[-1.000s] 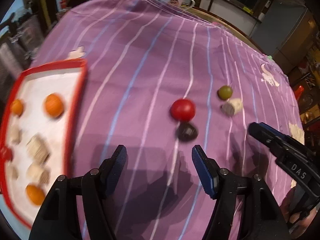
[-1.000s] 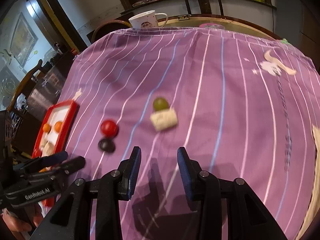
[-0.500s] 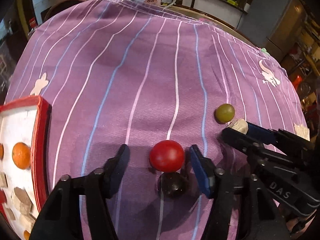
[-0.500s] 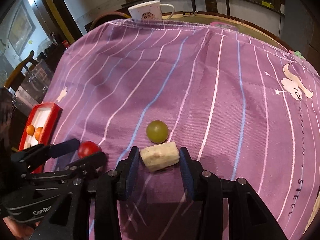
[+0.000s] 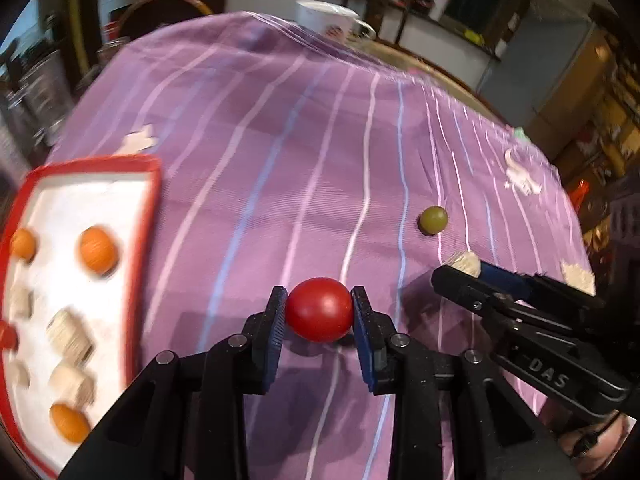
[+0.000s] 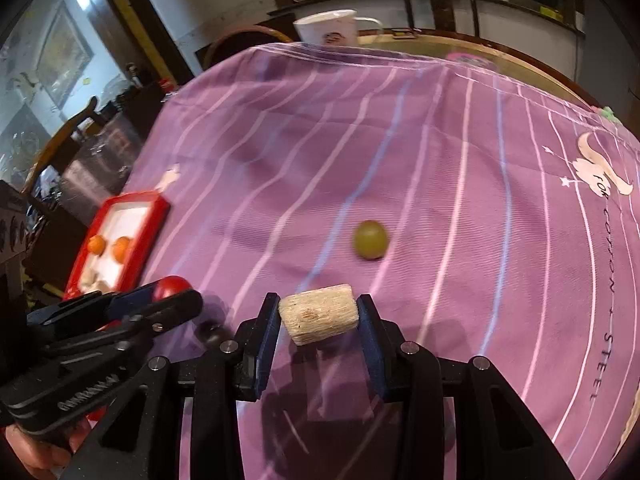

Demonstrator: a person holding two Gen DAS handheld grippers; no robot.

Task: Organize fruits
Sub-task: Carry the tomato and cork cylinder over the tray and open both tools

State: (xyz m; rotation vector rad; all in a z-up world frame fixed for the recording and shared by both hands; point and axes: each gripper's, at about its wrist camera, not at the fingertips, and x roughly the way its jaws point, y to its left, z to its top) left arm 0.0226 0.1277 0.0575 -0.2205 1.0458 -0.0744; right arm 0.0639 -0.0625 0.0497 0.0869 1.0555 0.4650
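My left gripper [image 5: 319, 312] is shut on a red tomato [image 5: 319, 309] and holds it above the purple striped cloth; the tomato also shows in the right wrist view [image 6: 170, 286]. My right gripper [image 6: 318, 316] is shut on a beige cut fruit chunk [image 6: 318, 314], lifted off the cloth; the chunk [image 5: 466, 263] shows at its fingertips in the left wrist view. A green grape [image 6: 371, 239] lies on the cloth beyond it and also shows in the left wrist view [image 5: 433, 220]. A dark grape [image 6: 210, 330] lies below the left gripper.
A red-rimmed white tray [image 5: 150, 200] at the left holds orange fruits [image 5: 97, 249] and beige chunks [image 5: 68, 336]; it also shows in the right wrist view [image 6: 160, 206]. A white mug [image 6: 328, 32] stands at the far edge of the table.
Both grippers have closed on their fruit and lifted: the left on the red tomato, the right on the beige chunk. The left view has swung toward the tray.
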